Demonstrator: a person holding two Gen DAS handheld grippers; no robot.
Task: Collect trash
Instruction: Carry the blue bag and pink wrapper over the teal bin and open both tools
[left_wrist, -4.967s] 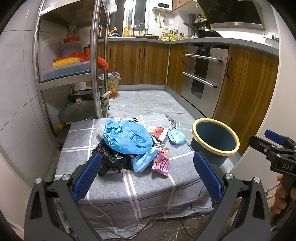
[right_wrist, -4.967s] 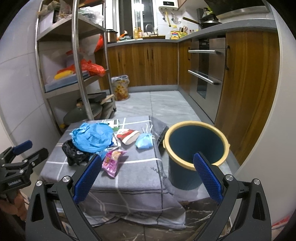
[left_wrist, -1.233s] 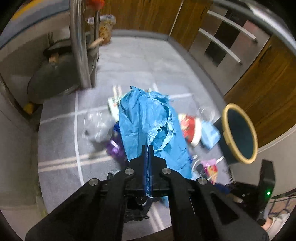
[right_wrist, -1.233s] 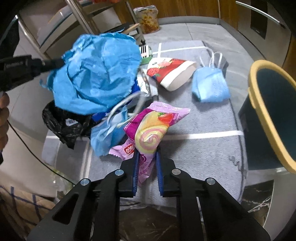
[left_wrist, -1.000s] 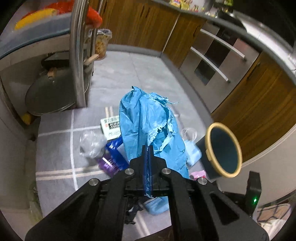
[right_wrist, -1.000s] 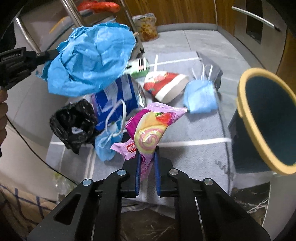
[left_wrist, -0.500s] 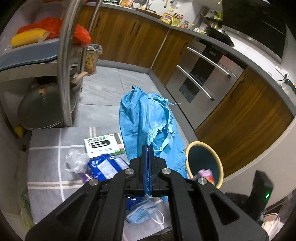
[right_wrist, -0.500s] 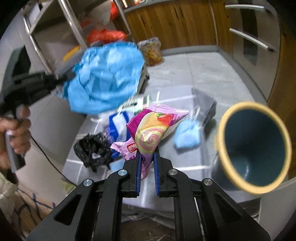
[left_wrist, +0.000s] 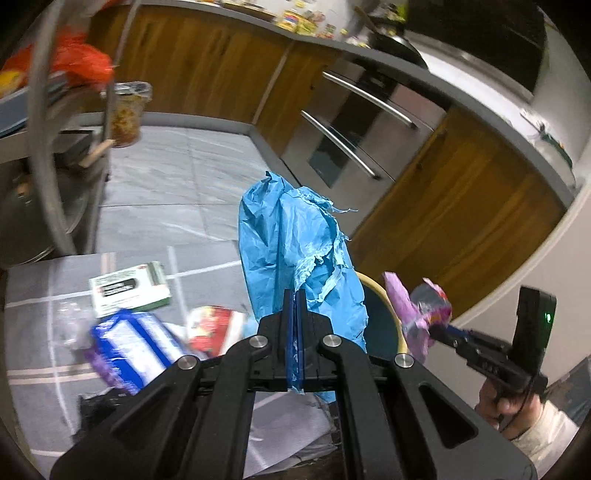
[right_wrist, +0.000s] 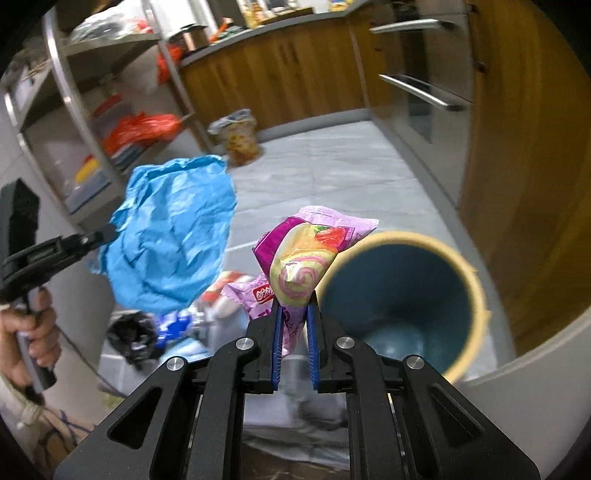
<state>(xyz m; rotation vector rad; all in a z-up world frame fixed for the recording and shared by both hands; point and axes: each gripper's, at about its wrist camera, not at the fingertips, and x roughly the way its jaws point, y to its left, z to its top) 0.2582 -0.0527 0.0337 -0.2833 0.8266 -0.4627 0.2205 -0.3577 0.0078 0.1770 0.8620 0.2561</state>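
Right gripper is clamped on the pink snack wrapper, beside the bin rim. Left gripper pinches the blue paper wad above the surface. Carry step: centre each over the bin, then release.

We see our right tool clamped on a pink snack wrapper, held just beside the yellow rim of the blue bin. At left, our left tool pinches a crumpled blue plastic bag above the worktop, where a black bag lies.
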